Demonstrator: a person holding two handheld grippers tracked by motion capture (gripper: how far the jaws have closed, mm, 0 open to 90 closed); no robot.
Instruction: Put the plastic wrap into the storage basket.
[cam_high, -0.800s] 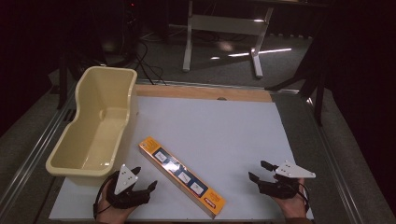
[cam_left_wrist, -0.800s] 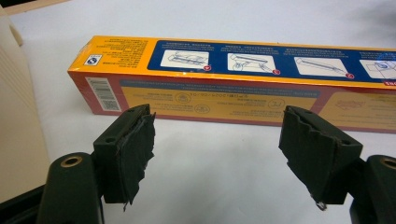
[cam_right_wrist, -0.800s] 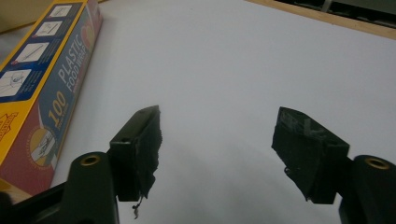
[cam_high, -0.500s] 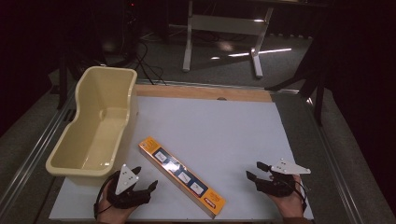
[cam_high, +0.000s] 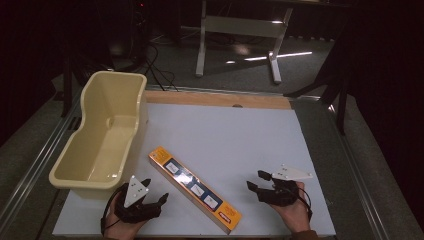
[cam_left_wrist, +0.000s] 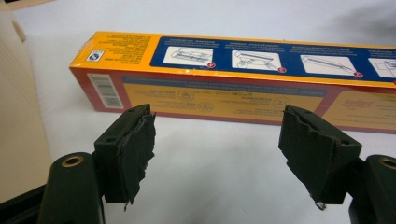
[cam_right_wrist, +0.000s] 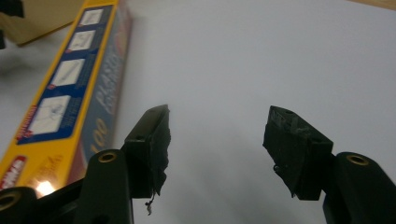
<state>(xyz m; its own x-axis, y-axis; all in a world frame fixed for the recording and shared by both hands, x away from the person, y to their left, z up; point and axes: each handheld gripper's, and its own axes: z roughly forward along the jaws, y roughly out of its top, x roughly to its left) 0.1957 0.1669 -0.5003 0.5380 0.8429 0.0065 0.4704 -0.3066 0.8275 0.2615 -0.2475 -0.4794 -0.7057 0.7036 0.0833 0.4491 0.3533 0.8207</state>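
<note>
A long orange and blue box (cam_high: 195, 189) lies flat and diagonal on the white table, near the front. My left gripper (cam_high: 155, 192) rests just left of it, open and empty; in the left gripper view the box's long side (cam_left_wrist: 233, 79) lies across just beyond the gripper (cam_left_wrist: 217, 126). My right gripper (cam_high: 256, 180) sits to the box's right, a short gap away, open with nothing between its fingers. In the right gripper view the box (cam_right_wrist: 70, 93) runs along the left of the gripper (cam_right_wrist: 217, 123), with bare table ahead.
A cream plastic tub (cam_high: 100, 135) stands at the table's left side, close behind the left gripper; its wall (cam_left_wrist: 18, 116) shows at the left edge of the left gripper view. The white tabletop (cam_high: 240, 135) stretches behind the box. A metal stand (cam_high: 235, 30) is on the floor beyond.
My right gripper has shifted slightly left, toward the box. The left gripper and the box have stayed put.
</note>
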